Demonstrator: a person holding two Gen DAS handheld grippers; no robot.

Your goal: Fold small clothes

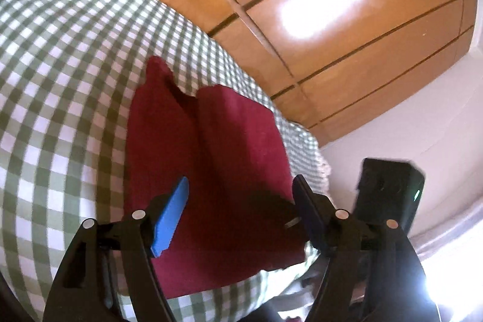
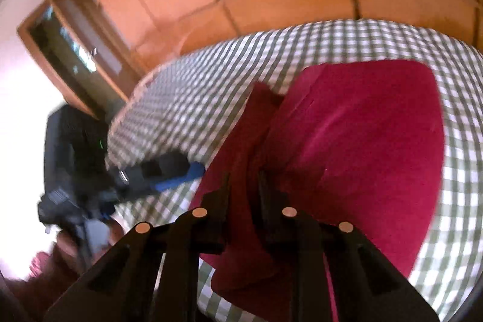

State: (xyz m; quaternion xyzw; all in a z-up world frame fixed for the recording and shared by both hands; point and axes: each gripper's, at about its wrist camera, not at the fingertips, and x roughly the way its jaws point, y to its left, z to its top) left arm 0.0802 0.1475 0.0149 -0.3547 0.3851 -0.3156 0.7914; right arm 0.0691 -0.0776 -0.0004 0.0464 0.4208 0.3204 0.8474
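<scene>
A dark red garment lies partly folded on the green-and-white checked cover. My left gripper hovers over the garment's near part with its jaws wide apart, one blue pad showing, and nothing pinched. In the right wrist view the red garment spreads to the right, and a raised fold of it runs between the narrow jaws of my right gripper, which is shut on it. The left gripper appears blurred at the left, beside the cloth's edge.
A wooden wardrobe with panelled doors stands behind the bed. The bed's corner drops off to a pale floor on the right. The right gripper's black body with a green light sits close by. A wooden-framed mirror stands at the left.
</scene>
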